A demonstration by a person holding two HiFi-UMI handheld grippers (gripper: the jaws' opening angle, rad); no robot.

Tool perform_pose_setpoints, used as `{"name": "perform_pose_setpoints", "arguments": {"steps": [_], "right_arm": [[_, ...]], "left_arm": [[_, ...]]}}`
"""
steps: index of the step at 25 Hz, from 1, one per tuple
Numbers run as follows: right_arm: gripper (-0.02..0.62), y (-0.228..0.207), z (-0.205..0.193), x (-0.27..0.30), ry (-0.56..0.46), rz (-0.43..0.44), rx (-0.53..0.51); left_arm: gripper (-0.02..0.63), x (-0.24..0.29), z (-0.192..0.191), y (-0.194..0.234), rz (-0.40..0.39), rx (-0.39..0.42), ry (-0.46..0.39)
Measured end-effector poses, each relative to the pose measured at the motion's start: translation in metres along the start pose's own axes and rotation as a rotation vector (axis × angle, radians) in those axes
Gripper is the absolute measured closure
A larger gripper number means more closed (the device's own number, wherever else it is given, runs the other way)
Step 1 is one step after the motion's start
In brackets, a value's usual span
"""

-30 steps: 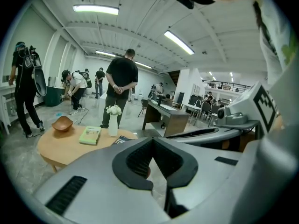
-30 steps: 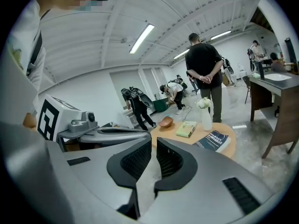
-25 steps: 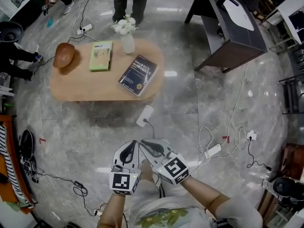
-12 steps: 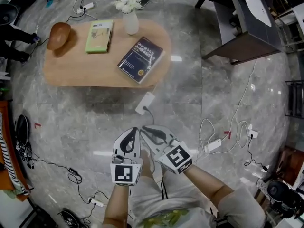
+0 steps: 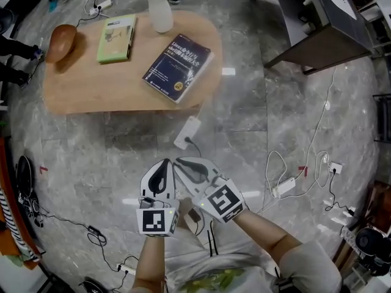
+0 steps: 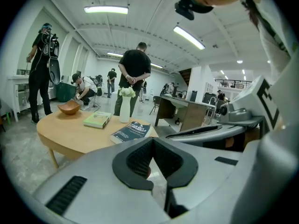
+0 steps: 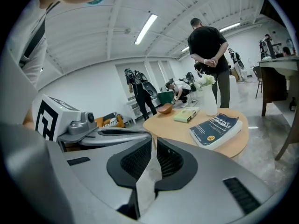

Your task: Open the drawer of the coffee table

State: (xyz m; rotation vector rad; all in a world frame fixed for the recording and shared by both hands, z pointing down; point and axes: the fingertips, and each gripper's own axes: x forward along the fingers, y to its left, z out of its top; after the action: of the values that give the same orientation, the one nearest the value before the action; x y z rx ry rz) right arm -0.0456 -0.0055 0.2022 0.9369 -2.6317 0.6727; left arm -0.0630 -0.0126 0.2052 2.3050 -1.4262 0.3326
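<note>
The oval wooden coffee table (image 5: 91,93) stands on the grey floor ahead of me; no drawer front shows in any view. On it lie a dark blue book (image 5: 178,67), a green book (image 5: 116,38), a white vase (image 5: 160,11) and a wooden bowl (image 5: 61,41). My left gripper (image 5: 164,163) and right gripper (image 5: 181,162) hang side by side well short of the table, both shut and empty. The left gripper (image 6: 153,140) looks at the table (image 6: 65,136) from a low angle, and so does the right gripper (image 7: 154,141), with the table (image 7: 187,127) beyond it.
A white power strip (image 5: 186,133) with its cable lies on the floor between me and the table. More cables and a socket block (image 5: 284,188) trail at the right. A dark desk (image 5: 330,29) stands at the far right. A person (image 6: 134,80) stands behind the table.
The table has grown larger and slid toward the top of the head view. Both grippers have stayed together and shut, and sit slightly lower in that view.
</note>
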Motion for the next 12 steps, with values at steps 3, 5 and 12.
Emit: {"name": "perform_pose_setpoints", "arguments": {"steps": [3,5,12], "right_arm": [[0.572,-0.007,-0.022,0.016,0.009,0.000,-0.016],[0.572,-0.013,-0.037,0.027,0.026,0.011,-0.025],[0.572,-0.042,-0.078,0.057,0.073,0.034,-0.140]], "left_arm": [[0.597,0.010,-0.022,0.012,0.012,0.003,-0.004],[0.597,0.018,-0.037,0.018,0.013,0.018,-0.003],[0.597,0.056,-0.080,0.036,-0.011,0.022,-0.026]]}}
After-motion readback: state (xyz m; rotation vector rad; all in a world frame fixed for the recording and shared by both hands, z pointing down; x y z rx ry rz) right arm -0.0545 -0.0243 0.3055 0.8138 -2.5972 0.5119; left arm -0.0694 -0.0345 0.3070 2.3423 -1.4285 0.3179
